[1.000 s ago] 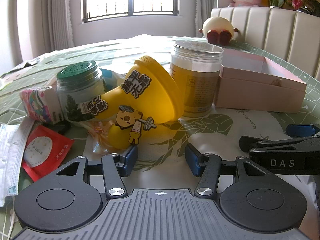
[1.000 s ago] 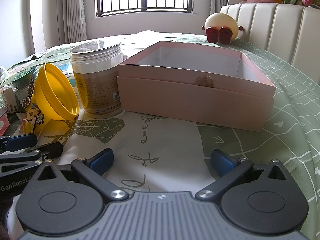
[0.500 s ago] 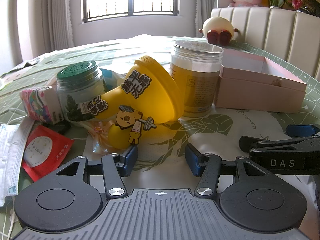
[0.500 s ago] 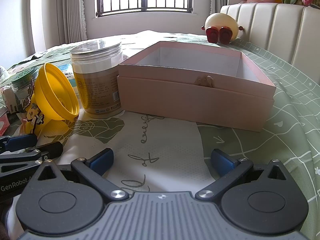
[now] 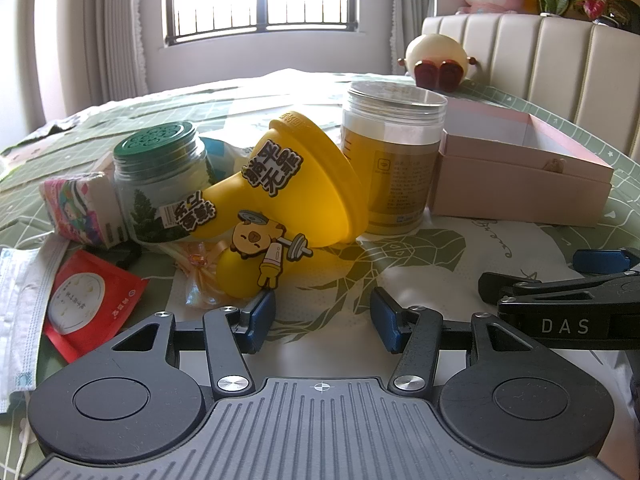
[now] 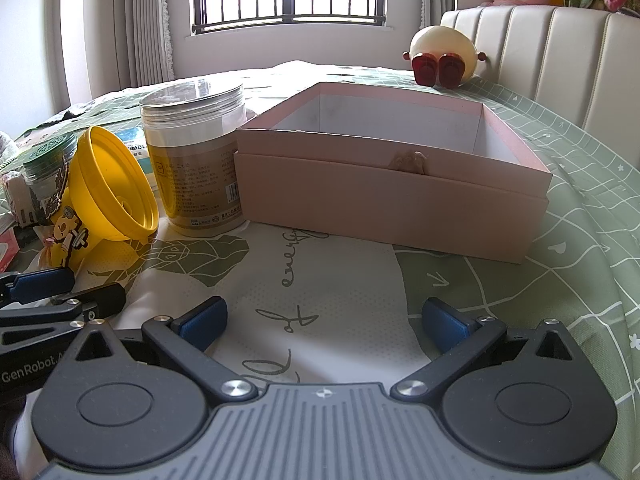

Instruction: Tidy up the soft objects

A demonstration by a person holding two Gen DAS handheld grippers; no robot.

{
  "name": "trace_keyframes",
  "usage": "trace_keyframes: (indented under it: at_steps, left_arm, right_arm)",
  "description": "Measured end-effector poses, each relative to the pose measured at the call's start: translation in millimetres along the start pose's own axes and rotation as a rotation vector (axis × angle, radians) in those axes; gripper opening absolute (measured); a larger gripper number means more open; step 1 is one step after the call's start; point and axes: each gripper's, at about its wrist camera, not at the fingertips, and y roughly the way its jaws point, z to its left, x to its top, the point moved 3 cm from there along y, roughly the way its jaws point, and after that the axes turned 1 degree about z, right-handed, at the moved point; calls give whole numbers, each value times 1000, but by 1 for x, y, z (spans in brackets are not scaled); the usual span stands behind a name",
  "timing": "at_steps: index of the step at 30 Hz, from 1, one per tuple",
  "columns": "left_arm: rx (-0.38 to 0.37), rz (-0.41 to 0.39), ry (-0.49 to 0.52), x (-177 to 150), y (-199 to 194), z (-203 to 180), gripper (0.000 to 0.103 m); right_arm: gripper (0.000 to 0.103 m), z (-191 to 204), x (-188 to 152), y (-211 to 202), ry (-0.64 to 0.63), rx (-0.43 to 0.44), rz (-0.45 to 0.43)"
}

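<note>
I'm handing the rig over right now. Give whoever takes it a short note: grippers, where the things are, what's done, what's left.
Left gripper: jaws open, empty, low over the cloth near the yellow silicone cup.
Right gripper: jaws open, empty, facing the pink box.
The cup lies on its side against the green-lidded jar, beside the clear tub. Left of them lie a tissue pack, red sachet and face mask.
Done: nothing visible; what shows of the box inside is bare.
Left: probably moving the soft items into the box, the cup being nearest.
</note>
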Motion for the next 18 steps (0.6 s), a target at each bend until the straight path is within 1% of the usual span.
trace_keyframes:
  at_steps: [18]
  left_arm:
    - [0, 0, 0, 1, 1, 3, 58]
  right_arm:
    - [103, 0, 0, 1, -1, -1, 0]
